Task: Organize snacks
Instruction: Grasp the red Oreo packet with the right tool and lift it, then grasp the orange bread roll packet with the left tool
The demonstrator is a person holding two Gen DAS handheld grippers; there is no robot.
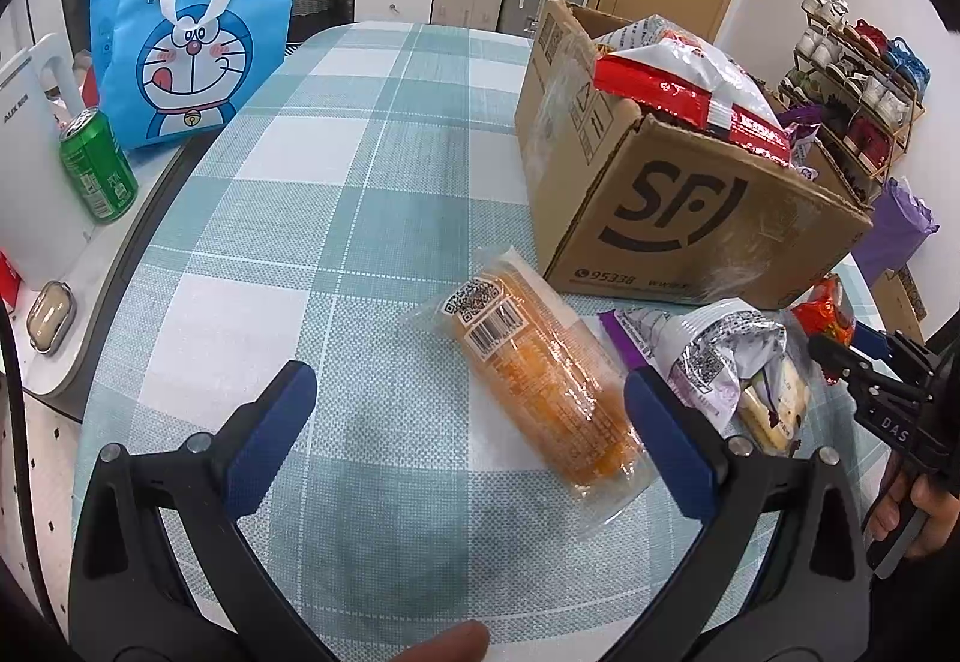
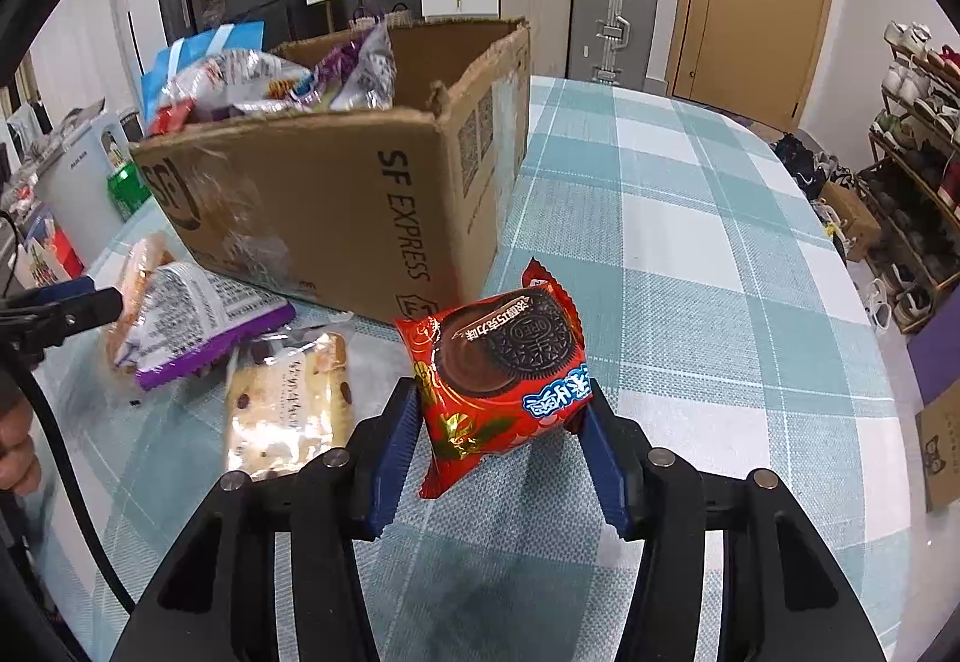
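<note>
On the teal-and-white checked tablecloth (image 1: 336, 218), the left gripper (image 1: 471, 410) hangs spread wide and empty beside one clear-wrapped orange cake roll (image 1: 543, 380). One brown cardboard box (image 1: 678, 218) heaped with snack bags stands behind. Right of it, the right gripper (image 2: 501, 422) pinches one red Oreo packet (image 2: 501, 362), lifted off the cloth in front of the box, with two loose packets, one purple-edged (image 2: 192, 320) and one pale (image 2: 288, 404), lying left of it.

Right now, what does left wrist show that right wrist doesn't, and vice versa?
Left wrist only: the left gripper, open over the checked tablecloth, the whole orange cake pack beside it, and a Doraemon bag.

Right wrist only: the right gripper shut on a red Oreo pie packet, with its front face visible.

Both: the SF Express box, purple-edged snack bag, pale chip-studded bread pack and green can.
</note>
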